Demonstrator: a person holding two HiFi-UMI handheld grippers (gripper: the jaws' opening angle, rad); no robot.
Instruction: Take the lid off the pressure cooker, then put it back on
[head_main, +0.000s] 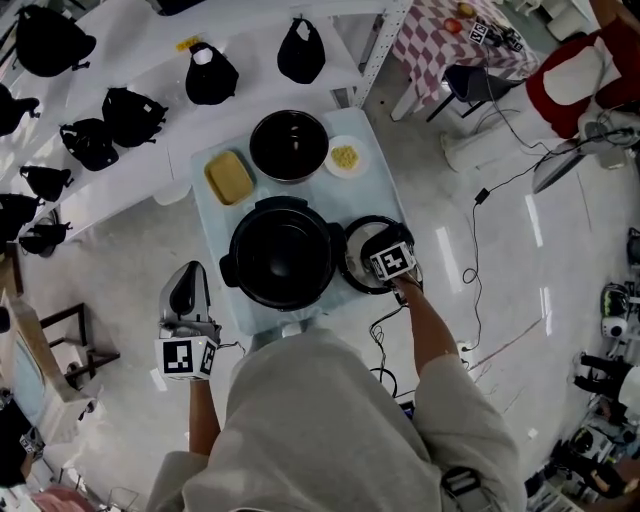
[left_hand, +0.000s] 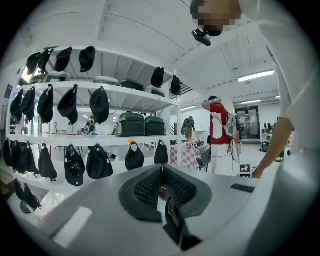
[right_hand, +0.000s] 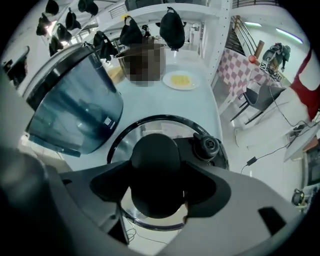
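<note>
found right claw (right_hand: 156, 186) spread astride knob (right_hand: 155, 152) of lid (right_hand: 150, 125) just below, unclamped; likely lined up to carry it back onto cooker (head_main: 280, 255) at its left. saw left claw (left_hand: 162, 187) clenched, empty, held clear.

You stand in what looks like a staged test hall rather than a home: tall white metal shelves (left_hand: 125, 102) hung with black caps (left_hand: 99, 105) and stacked with green-lidded dark crates (left_hand: 131, 125) line one side. Beside you, black cables (head_main: 481, 195) trail over a glossy pale floor (head_main: 130, 240) near a table under a red-and-white checked cloth (head_main: 440, 40). Long ceiling strip lights (left_hand: 256, 76) glow overhead.
</note>
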